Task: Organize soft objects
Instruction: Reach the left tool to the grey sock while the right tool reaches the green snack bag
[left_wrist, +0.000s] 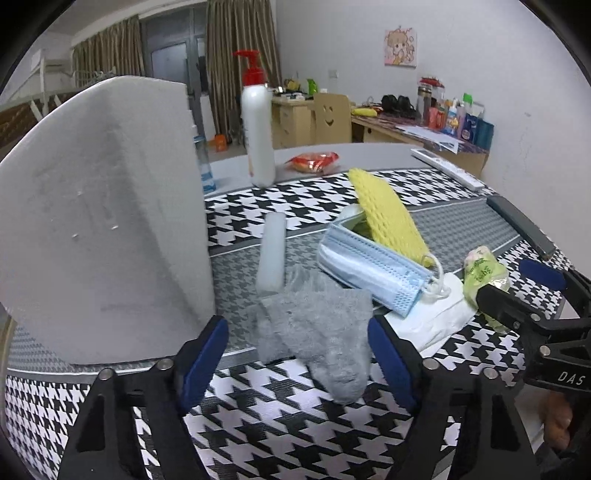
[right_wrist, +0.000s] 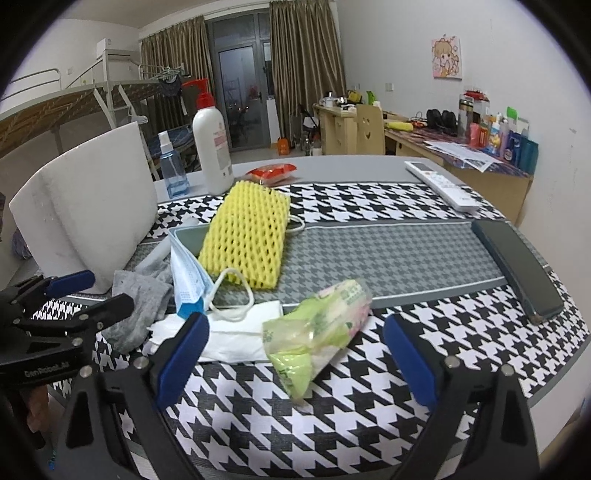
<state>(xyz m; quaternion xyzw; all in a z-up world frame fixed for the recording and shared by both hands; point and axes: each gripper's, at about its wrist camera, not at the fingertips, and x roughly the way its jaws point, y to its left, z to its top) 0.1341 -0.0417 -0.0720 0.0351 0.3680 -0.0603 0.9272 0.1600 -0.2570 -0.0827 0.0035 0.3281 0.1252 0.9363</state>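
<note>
A grey sock (left_wrist: 317, 328) (right_wrist: 140, 306) lies crumpled on the houndstooth cloth between the fingers of my open left gripper (left_wrist: 297, 350). A green tissue pack (right_wrist: 317, 328) (left_wrist: 484, 273) lies between the fingers of my open right gripper (right_wrist: 295, 350). Blue face masks (left_wrist: 369, 266) (right_wrist: 188, 277) lean on a small tray (right_wrist: 184, 236). A yellow foam net (left_wrist: 388, 218) (right_wrist: 247, 236) rests over that tray. A white tissue (right_wrist: 229, 332) (left_wrist: 436, 317) lies flat beside the masks. A white foam roll (left_wrist: 273, 254) lies behind the sock.
A large white foam block (left_wrist: 99, 218) (right_wrist: 92, 210) stands at the left. A lotion pump bottle (right_wrist: 212, 147), spray bottle (right_wrist: 173, 170), red snack packet (right_wrist: 271, 171), remote (right_wrist: 439, 184) and dark phone (right_wrist: 517, 269) sit around the table.
</note>
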